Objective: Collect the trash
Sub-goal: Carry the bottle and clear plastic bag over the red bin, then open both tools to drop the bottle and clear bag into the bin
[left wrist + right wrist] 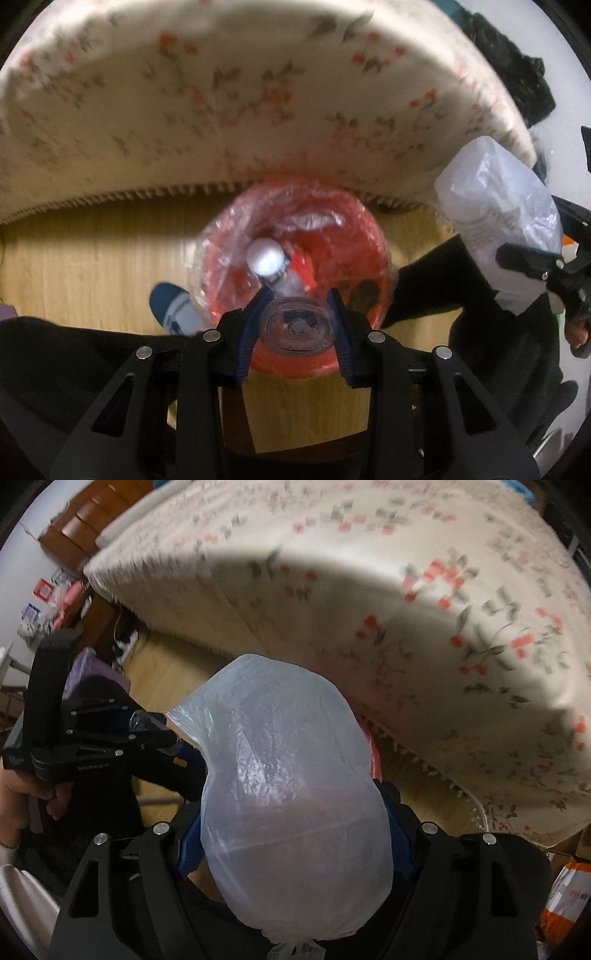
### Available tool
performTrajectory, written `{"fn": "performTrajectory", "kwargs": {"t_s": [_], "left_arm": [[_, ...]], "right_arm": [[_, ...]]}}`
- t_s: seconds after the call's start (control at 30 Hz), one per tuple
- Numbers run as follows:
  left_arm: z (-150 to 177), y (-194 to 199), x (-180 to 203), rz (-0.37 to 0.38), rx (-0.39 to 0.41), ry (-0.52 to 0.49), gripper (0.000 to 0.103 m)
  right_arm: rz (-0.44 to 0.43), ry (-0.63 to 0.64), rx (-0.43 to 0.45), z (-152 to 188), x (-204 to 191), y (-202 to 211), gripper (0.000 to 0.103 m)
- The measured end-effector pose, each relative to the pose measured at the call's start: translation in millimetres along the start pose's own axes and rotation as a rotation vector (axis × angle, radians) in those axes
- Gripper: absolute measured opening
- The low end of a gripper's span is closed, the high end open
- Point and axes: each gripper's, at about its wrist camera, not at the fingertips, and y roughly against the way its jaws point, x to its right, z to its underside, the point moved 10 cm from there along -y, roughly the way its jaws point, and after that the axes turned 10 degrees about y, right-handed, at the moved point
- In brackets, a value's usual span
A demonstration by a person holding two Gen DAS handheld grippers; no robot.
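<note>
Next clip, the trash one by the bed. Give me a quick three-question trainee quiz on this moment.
1. What does the left gripper hold?
2. True or false: the right gripper is empty.
3. What lies directly below the held bottle: A) the floral bedspread, B) the red bin, C) a cardboard box?

Key: 1. A clear plastic bottle, seen base-on. 2. False; it grips a tied translucent plastic bag. 3. B.

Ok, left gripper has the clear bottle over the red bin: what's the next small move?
Probably open the left gripper and let the clear bottle drop: it hangs base-up between the pads, right above the lined red bin. The right gripper, shut on the white bag, can follow.
</note>
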Motion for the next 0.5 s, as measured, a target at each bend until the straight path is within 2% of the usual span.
{"fn": "performTrajectory", "kwargs": {"t_s": [0.33, 0.5], "left_arm": [[-0.9, -87.1, -15.1, 0.0, -0.216, 0.039, 0.036], [-0.5, -119.4, -23.0, -0.005, -0.274, 0.073, 0.036]], "right_arm": [[-0.025, 0.001, -0.18, 9.5, 14.1, -74.4, 0.077], [-0.031, 0.0, -0.261, 16.9, 22.5, -107.6, 0.076]]}}
